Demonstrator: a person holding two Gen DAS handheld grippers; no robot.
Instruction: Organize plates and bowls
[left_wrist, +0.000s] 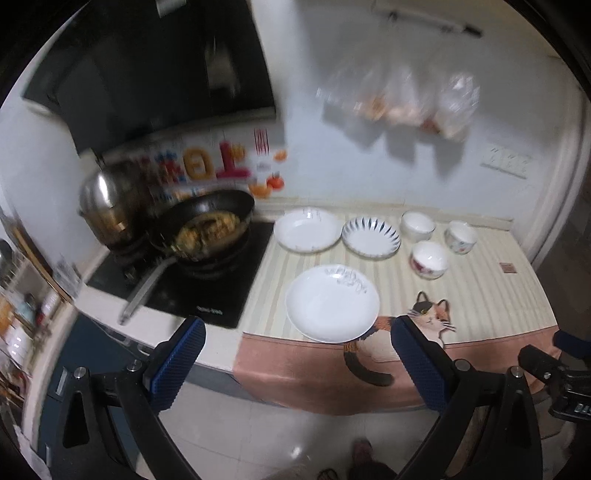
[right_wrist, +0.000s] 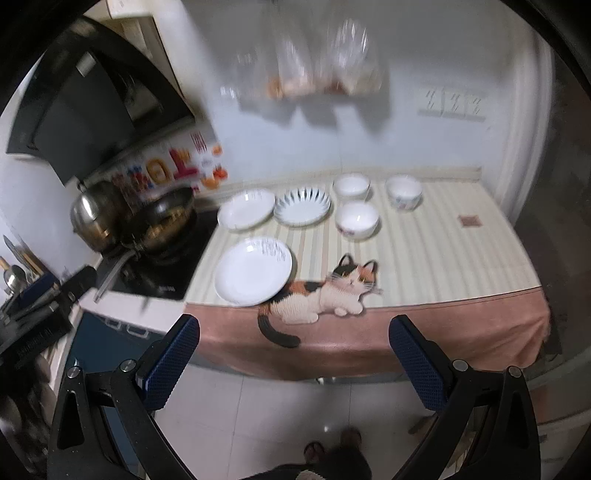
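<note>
Both grippers spread and empty, held off the surface front edge.

Left wrist view: left gripper (left_wrist: 297, 354) spread wide; nearest plate (left_wrist: 332, 304) lies just beyond it, two plates (left_wrist: 308, 230) and three bowls (left_wrist: 428, 258) further back.
Right wrist view: right gripper (right_wrist: 293, 352) spread wide; same dishes rest apart on the striped surface (right_wrist: 443, 258).

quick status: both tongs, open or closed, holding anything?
Left tongs: open, holding nothing, short of the counter with the plates and bowls.
Right tongs: open, holding nothing, also short of the counter.
</note>
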